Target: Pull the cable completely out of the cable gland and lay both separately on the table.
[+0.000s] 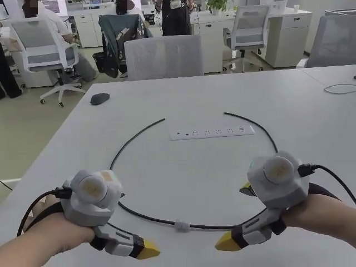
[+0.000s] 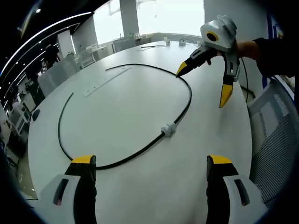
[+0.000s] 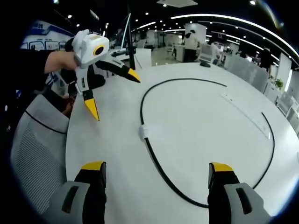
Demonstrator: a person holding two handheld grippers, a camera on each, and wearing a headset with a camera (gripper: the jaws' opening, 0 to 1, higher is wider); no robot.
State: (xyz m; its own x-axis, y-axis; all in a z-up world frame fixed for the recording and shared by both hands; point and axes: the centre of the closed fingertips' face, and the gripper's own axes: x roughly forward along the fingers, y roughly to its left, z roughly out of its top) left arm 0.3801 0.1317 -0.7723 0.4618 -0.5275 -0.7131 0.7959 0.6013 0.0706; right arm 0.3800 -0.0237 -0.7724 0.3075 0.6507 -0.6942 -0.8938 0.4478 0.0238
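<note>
A long black cable (image 1: pixel 132 140) lies in a wide loop on the white table (image 1: pixel 183 178). A small white cable gland (image 1: pixel 182 226) sits threaded on the cable's near stretch. The gland lies between my two grippers, and neither touches it. My left gripper (image 1: pixel 134 223) is open at the near left, just left of the gland. At the near right my right gripper (image 1: pixel 235 216) is open, with its jaws astride the cable. The left gripper view has the gland (image 2: pixel 167 129) ahead of open jaws, with the right gripper (image 2: pixel 202 87) beyond. The right gripper view has the gland (image 3: pixel 144 132) and the left gripper (image 3: pixel 115 95).
A white power strip (image 1: pixel 211 132) lies inside the loop's far side. A dark mouse (image 1: pixel 99 98) rests at the far left of the table. A grey chair (image 1: pixel 164 55) stands behind the far edge. A thin cable (image 1: pixel 339 88) lies at the far right.
</note>
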